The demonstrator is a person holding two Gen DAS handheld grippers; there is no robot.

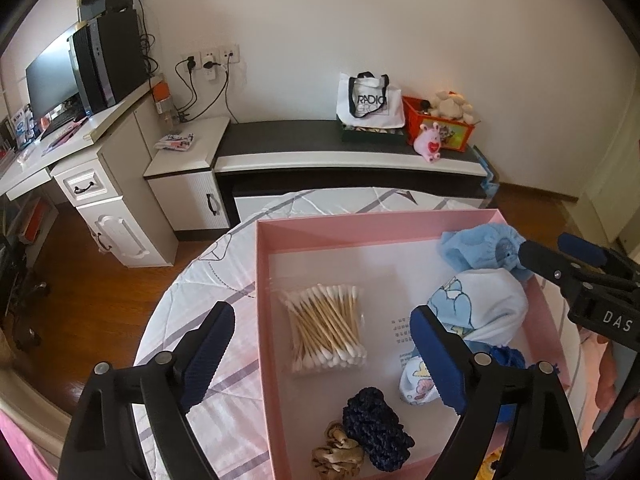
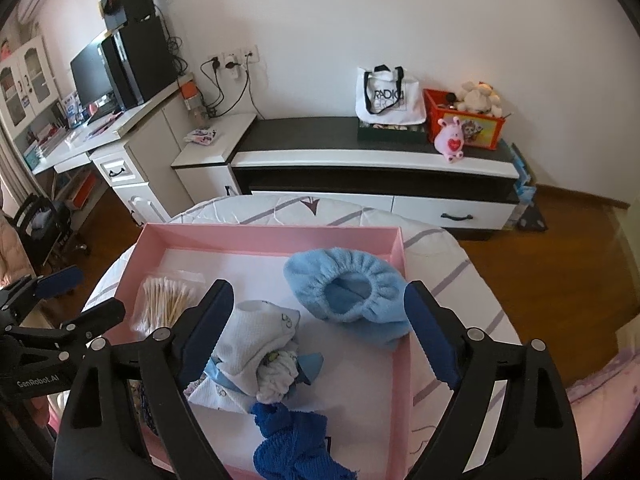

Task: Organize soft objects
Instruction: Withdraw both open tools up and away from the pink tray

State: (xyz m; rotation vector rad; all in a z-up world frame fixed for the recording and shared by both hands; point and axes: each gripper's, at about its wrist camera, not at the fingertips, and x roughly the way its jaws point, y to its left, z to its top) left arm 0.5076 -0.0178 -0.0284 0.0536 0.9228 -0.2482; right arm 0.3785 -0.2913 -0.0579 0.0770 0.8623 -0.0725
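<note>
Both pairs of fingers hang spread wide over the pink box (image 2: 394, 248), and nothing sits pinched in either. Between the right gripper's (image 2: 320, 340) fingers lies a white printed cloth bundle (image 2: 256, 344), with a dark blue cloth (image 2: 292, 440) bunched just in front of it and a fluffy light blue cap (image 2: 348, 292) behind it, near the box's far right corner. The left gripper (image 1: 324, 356) hovers over the box's left wall, one finger outside it above the bedsheet, the other inside, beside the white bundle. Between its fingers lies a clear packet of cotton swabs (image 1: 324, 328) on the white box floor. Nearer the front edge rest a navy knitted scrunchie (image 1: 376, 428) and a tan scrunchie (image 1: 336, 456), touching each other, with a small patterned cloth (image 1: 416, 384) just to their right.

All these soft things lie inside the box, which sits on a bed covered by a white sheet with grey lines (image 1: 224, 304). Beyond the bed stands a low black-and-white cabinet (image 2: 360, 160) carrying a white tote bag (image 2: 388, 96), a red crate (image 2: 464, 124) with plush toys and a pink plush (image 2: 452, 140). Farther left, a desk (image 1: 60, 152) holds a monitor (image 1: 52, 84).
</note>
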